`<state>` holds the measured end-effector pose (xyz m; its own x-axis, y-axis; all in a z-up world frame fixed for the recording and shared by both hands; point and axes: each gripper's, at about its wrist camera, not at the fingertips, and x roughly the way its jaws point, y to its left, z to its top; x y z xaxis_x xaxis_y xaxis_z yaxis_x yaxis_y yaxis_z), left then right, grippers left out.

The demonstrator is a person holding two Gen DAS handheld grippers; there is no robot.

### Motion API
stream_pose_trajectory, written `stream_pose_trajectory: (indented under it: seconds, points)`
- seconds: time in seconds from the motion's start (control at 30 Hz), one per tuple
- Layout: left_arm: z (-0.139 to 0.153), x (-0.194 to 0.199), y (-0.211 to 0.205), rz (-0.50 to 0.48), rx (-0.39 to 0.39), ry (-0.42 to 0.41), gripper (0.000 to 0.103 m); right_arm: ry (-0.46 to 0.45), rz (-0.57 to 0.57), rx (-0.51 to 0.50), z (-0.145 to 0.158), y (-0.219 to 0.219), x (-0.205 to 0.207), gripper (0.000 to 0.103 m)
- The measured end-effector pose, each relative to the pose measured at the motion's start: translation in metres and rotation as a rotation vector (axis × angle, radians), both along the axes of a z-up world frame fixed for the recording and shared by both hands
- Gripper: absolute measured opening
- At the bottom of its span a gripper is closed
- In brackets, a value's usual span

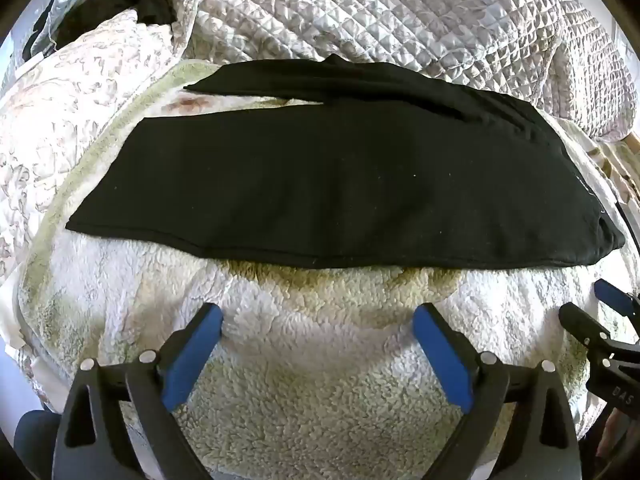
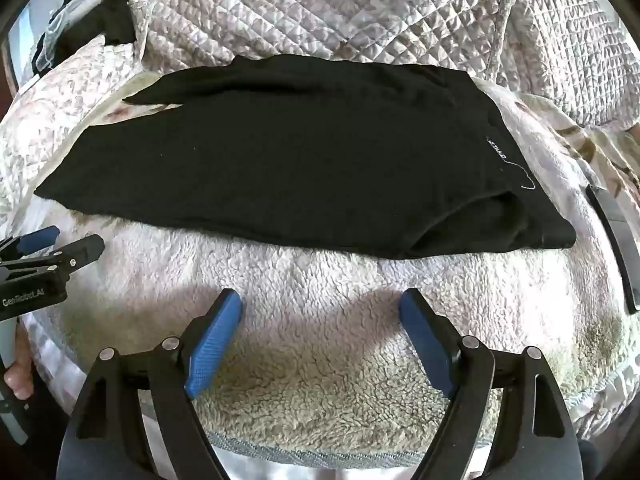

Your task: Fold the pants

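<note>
Pants (image 1: 320,184) lie flat on the blanket (image 1: 320,380), just beyond both my claws, long axis left-right, waistband right. Left claw (image 1: 318,316) wide, empty; right claw (image 2: 320,300) wide, empty, nearer the waistband. Leg ends sit left.

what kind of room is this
Probably a bedroom: black pants lie on a fleecy blanket spread over a bed, with a quilted bedspread behind them.

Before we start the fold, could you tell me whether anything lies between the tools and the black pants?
Nothing visible does: only bare fleece blanket separates the open left tool and open right tool from the pants.
</note>
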<state>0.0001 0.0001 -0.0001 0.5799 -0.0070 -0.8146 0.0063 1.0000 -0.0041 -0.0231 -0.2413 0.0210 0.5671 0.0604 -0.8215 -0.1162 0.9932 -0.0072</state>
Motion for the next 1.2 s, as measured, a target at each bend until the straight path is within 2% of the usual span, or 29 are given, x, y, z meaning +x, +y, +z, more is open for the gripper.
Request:
stream_pose_trajectory:
  seconds: [1.2]
  points:
    - [-0.0033, 0.0016, -0.001, -0.011, 0.01, 0.015, 0.1, 0.012, 0.003, -0.022, -0.0009, 0.0015, 0.0002, 0.082]
